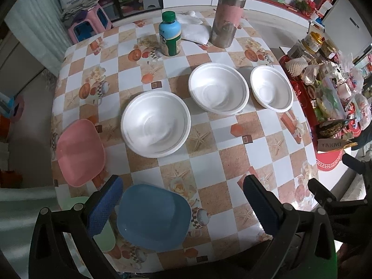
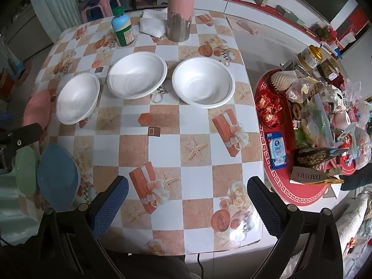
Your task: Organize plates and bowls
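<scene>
Nothing is stacked yet, judging by the spread: three white foam bowls sit apart across the table's middle, and smooth squarish pink, blue and green plates lie at nine o'clock. Left gripper and right gripper are held wide apart, empty.

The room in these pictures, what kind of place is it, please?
Probably a lived-in home, likely a dining or living area. A patterned tablecloth bears white bowls, a worn pink thermos stands behind, and a red side table holds snacks.
</scene>
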Motion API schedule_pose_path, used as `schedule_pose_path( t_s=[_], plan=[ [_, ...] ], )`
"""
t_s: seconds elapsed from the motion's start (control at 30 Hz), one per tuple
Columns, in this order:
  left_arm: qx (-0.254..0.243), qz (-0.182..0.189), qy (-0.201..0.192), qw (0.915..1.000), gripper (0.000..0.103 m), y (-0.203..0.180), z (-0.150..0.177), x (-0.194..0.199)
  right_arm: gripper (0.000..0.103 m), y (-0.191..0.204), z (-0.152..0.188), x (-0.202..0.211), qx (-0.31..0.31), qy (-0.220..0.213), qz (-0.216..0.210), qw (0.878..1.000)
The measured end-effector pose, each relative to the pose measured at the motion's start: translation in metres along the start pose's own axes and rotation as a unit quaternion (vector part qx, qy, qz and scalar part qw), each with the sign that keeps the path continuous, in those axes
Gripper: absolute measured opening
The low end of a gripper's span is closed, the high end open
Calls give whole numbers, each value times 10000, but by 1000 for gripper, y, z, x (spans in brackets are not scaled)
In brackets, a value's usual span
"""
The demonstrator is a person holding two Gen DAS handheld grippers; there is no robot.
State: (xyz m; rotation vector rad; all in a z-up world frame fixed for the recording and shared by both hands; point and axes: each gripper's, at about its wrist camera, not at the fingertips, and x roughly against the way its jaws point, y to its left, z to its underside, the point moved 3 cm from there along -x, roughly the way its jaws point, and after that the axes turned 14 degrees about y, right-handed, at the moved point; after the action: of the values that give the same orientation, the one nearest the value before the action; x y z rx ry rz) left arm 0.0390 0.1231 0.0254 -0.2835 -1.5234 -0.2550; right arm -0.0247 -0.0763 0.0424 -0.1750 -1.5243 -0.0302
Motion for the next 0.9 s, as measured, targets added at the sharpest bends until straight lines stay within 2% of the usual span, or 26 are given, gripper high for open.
schedule_pose_path(
  t_s=[0.43, 0.77, 0.83, 0.9],
  plan=[
    [36, -46, 34, 10000, 103, 4, 5, -3, 102, -1, 4, 0, -25, 70, -55, 10000],
    [90, -81, 289, 9995, 103, 9, 24, -15, 102, 5, 9, -23, 69, 597, -172, 9980],
    [33, -98, 264, 9996, 103, 6, 24, -13, 102, 3, 9, -20, 62, 547, -129, 9984],
    [-69, -123, 202, 9997, 103, 0, 23, -10, 102, 1, 8, -8, 65, 259, -10, 9996]
  ],
)
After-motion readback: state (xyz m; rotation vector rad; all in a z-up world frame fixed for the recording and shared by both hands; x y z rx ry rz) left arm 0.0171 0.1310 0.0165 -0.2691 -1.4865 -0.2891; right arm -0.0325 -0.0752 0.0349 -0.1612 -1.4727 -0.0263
